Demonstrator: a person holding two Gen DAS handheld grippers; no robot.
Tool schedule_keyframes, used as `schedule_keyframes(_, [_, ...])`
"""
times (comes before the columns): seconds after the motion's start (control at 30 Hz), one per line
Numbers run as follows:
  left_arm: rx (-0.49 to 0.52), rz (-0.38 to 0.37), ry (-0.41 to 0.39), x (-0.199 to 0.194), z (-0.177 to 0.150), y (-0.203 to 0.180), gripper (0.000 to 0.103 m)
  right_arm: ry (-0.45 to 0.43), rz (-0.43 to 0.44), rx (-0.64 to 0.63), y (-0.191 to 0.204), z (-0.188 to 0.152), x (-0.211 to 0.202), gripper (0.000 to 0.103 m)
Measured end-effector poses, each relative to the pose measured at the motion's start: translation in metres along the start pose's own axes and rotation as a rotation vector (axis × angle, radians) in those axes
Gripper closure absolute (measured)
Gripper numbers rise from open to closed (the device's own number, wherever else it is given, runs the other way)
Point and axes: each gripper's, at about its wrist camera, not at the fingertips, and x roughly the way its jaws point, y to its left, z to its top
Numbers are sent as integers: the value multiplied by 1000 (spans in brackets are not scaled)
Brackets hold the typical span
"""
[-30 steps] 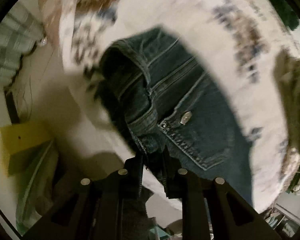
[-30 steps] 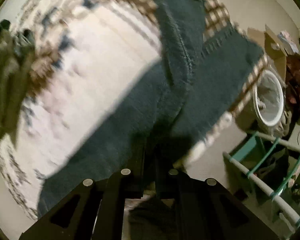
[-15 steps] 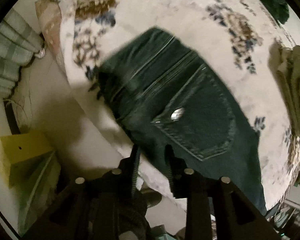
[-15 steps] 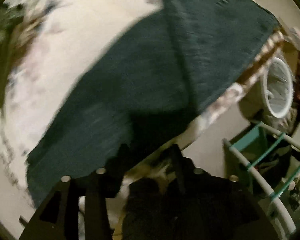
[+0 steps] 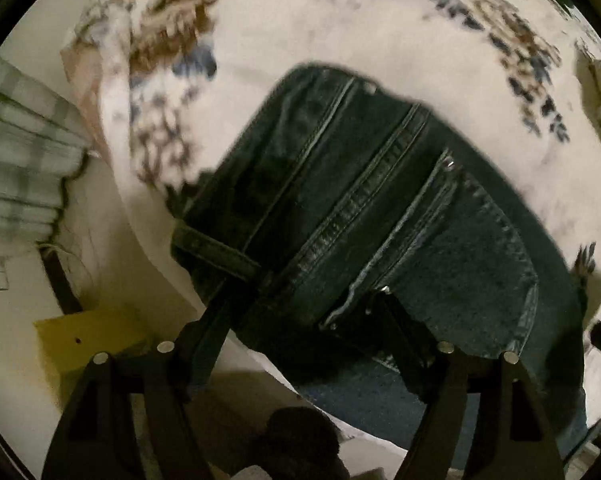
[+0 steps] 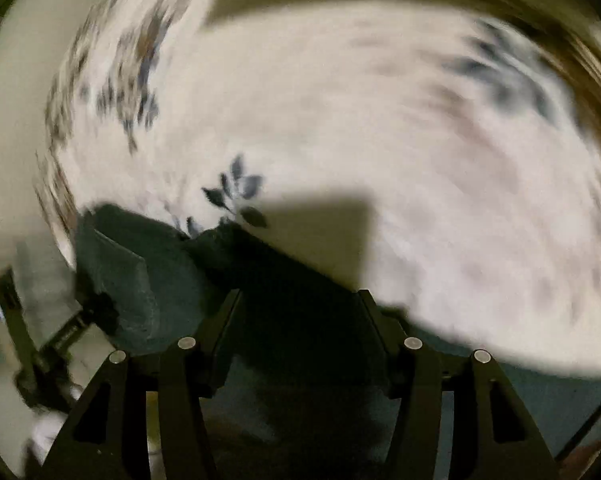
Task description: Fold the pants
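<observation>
Dark blue jeans (image 5: 380, 216) lie on a white floral bedspread (image 5: 340, 32), waistband and back pocket toward the bed's near edge. My left gripper (image 5: 304, 304) is open, its fingers spread either side of the waistband, holding nothing. In the blurred right wrist view, my right gripper (image 6: 296, 300) is open above a dark fold of the jeans (image 6: 140, 272) at the bed edge. The left gripper (image 6: 72, 328) shows at the lower left of that view.
A yellow box (image 5: 88, 340) stands on the floor below the bed's left edge. A plaid cloth (image 5: 16, 160) hangs at the far left. An olive garment (image 5: 600, 92) lies at the bed's right edge.
Both grippers have opened and let go of the jeans, which now lie on the bed. The right gripper has swung to face across the bedspread.
</observation>
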Motion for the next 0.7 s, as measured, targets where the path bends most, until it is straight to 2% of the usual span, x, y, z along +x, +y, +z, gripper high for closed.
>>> schedule_keyframes(0.1, [30,-2,-8,-2,-4,3,27,61,-40,-99,19,12,27,45])
schedule_keyframes(0.13, [30,0,-5,-1,-6,5,27,84,-36,-127,25,13,33,52])
schedule_keyframes(0.17, [19,-3,2,0,-7,7,27,84,-42,-154,29,11,36,70])
schedule_keyframes(0.23, [-9,-10,18,3,-10,14,27,52,-110,-200,33,5,37,97])
schedule_keyframes(0.3, [-27,-25,30,7,-11,20,27,3,-111,-184,29,0,31,99])
schedule_keyframes(0.5, [-10,-29,37,12,-8,24,25,-148,-48,-3,4,1,-19,102])
schedule_keyframes(0.6, [-7,-28,43,15,-7,28,25,-141,-35,78,-18,4,-19,102])
schedule_keyframes(0.7, [2,-27,45,16,-11,31,25,-35,-4,81,-15,17,1,99])
